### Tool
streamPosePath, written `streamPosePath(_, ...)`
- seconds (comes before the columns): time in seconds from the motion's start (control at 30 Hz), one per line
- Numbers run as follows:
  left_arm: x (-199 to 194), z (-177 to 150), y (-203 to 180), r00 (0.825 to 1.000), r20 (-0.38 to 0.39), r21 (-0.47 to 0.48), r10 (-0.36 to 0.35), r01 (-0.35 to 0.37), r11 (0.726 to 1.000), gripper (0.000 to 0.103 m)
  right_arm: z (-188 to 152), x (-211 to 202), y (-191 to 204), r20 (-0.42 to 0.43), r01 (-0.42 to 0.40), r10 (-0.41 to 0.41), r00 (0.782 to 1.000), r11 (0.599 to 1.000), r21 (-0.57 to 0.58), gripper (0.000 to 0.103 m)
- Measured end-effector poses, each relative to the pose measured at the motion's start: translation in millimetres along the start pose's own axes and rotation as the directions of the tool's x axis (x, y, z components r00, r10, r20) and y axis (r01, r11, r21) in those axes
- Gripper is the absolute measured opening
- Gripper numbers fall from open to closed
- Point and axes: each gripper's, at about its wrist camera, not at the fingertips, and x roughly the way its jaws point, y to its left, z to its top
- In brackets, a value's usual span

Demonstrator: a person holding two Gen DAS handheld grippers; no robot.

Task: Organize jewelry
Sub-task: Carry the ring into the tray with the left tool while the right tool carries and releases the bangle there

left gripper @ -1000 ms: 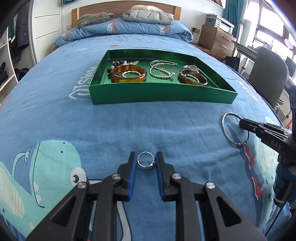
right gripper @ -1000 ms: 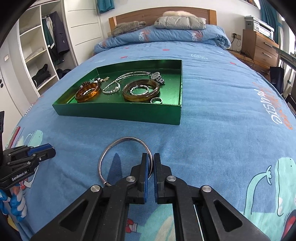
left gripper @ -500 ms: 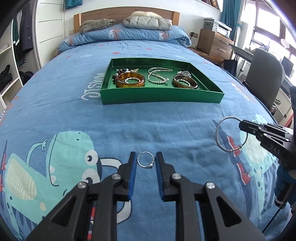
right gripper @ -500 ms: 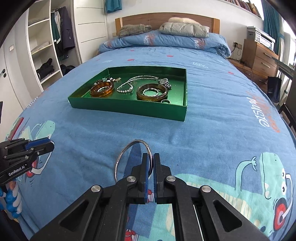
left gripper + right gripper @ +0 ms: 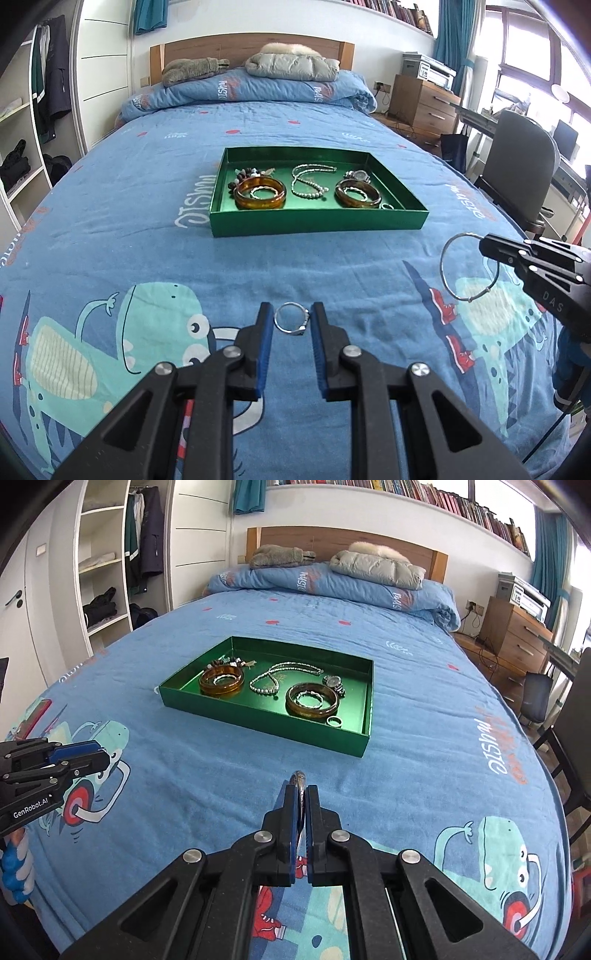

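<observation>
Your left gripper (image 5: 291, 319) holds a small ring (image 5: 291, 323) between its blue pads, above the near part of the bed (image 5: 147, 240). The jaws stand apart, pinching the ring from both sides. Your right gripper (image 5: 302, 794) is clamped on a thin silver bangle (image 5: 466, 267), held off the bed at the right; from its own camera the bangle (image 5: 300, 781) shows edge-on between the nearly closed pads. The green tray (image 5: 317, 223) lies on the bed farther away, well apart from both grippers. In it you have 2 amber bangles (image 5: 260, 192), a bead necklace (image 5: 308, 181) between them, a watch (image 5: 357, 175) at the far right, dark beads (image 5: 245, 172) at the far left and another ring (image 5: 334, 721) in the near right corner.
</observation>
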Motion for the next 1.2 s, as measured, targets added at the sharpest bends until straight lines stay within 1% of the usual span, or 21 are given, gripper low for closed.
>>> streamPosePath(0.17, -1.9, 19.9, 1.4, 1.0, 0.028, -0.004, 0.003, -0.003, 1.0, 0.019, 22.7, -11.2, 0.1, 0.041, 0.019, -0.018, 0.999, 0.999, -0.035, 0.004)
streamPosePath(0.37, 9.0, 58.3, 5.0, 0.998, 0.061, 0.005, 0.009, -0.009, 1.0, 0.019, 61.7, -11.7, -2.7, 0.101, 0.029, -0.024, 0.995, 0.998, -0.054, 0.004)
streamPosePath(0.53, 35.8, 94.4, 6.3, 0.998, 0.066, 0.008, 0.004, -0.004, 1.0, 0.019, 92.5, 4.6, -2.0, 0.137, 0.016, -0.008, 0.99, 0.998, -0.059, 0.003)
streamPosePath(0.7, 76.5, 115.9, 1.1, 0.999, 0.042, 0.018, -0.005, 0.004, 1.0, 0.019, 112.9, 35.2, -0.6, 0.141, -0.006, 0.015, 0.99, 0.998, -0.065, 0.003)
streamPosePath(0.83, 110.0, 121.4, -4.3, 1.0, 0.012, 0.023, -0.015, 0.014, 1.0, 0.019, 119.1, 63.1, 2.3, 0.128, -0.025, 0.034, 0.991, 0.997, -0.071, 0.003)
streamPosePath(0.97, 139.3, 120.2, -8.4, 1.0, -0.022, 0.031, -0.022, 0.023, 0.999, 0.019, 115.9, 90.7, 2.4, 0.102, -0.047, 0.054, 0.993, 0.997, -0.069, 0.003)
streamPosePath(1.2, 167.8, 116.3, -14.8, 0.998, -0.054, 0.045, -0.025, 0.027, 0.999, 0.019, 101.9, 124.3, -4.0, 0.059, -0.08, 0.082, 0.995, 0.996, -0.036, 0.003)
